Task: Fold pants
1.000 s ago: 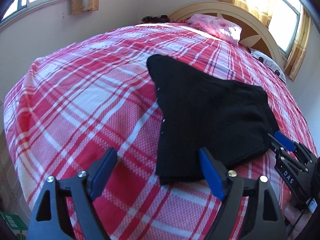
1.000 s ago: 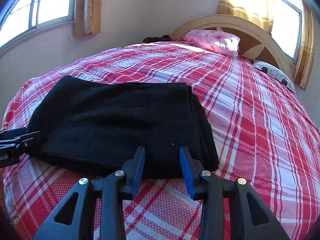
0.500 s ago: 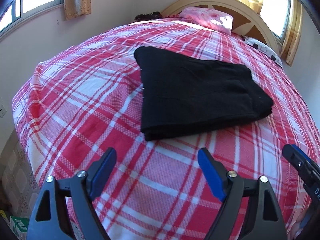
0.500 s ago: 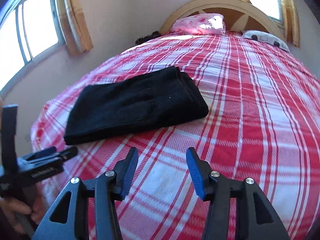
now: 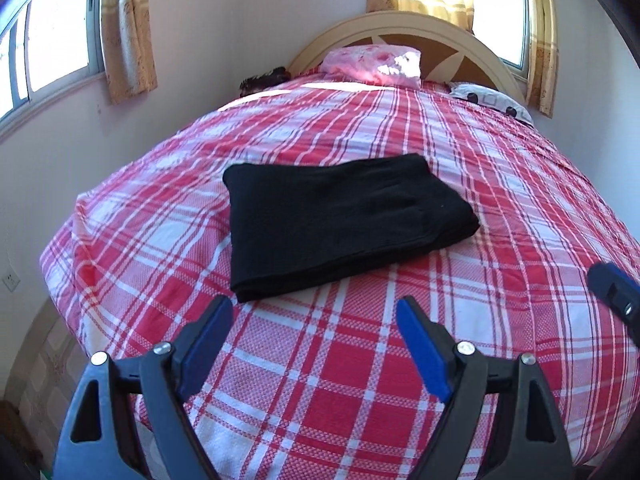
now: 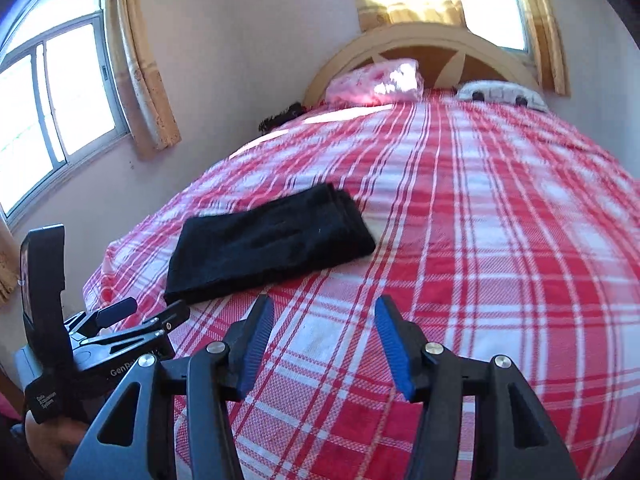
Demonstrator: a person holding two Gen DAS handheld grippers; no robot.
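The black pants (image 5: 336,220) lie folded into a flat rectangle on the red plaid bed (image 5: 400,392), left of its middle. They also show in the right wrist view (image 6: 268,246). My left gripper (image 5: 316,332) is open and empty, held back from the pants' near edge. My right gripper (image 6: 324,332) is open and empty, also back from the pants and to their right. The left gripper shows at the lower left of the right wrist view (image 6: 156,314), and a blue fingertip of the right gripper (image 5: 612,284) at the right edge of the left wrist view.
A pink pillow (image 5: 372,60) and a white patterned pillow (image 5: 492,100) lie at the curved headboard (image 5: 404,28). A dark item (image 5: 264,78) sits at the far left corner. Walls and curtained windows (image 6: 52,112) stand left and behind. The bed's foot edge (image 5: 64,256) is near.
Both grippers have drawn back and up from the folded pants, which stay flat on the bed. The right gripper's jaws have opened wider.
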